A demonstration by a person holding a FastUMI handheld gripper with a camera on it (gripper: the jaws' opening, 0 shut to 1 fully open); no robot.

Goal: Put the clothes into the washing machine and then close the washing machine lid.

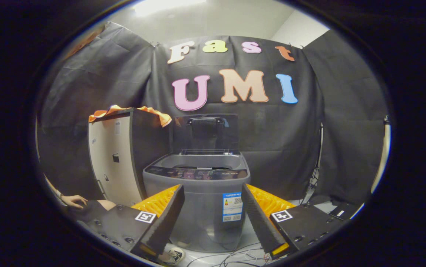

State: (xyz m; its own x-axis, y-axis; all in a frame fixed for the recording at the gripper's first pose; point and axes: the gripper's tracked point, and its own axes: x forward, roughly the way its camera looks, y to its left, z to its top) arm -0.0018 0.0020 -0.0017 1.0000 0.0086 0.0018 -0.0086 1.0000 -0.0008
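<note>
A grey top-loading washing machine stands ahead of my fingers, its dark lid raised upright at the back and the drum opening exposed. An orange cloth lies draped over the top of a tall cabinet just left of the machine. My gripper is open, its two fingers spread wide in front of the machine's body with nothing between them.
A person's hand rests low beside the cabinet, left of my fingers. Cables trail across the floor under the machine's front. A light stand and a flat dark box sit to the machine's right.
</note>
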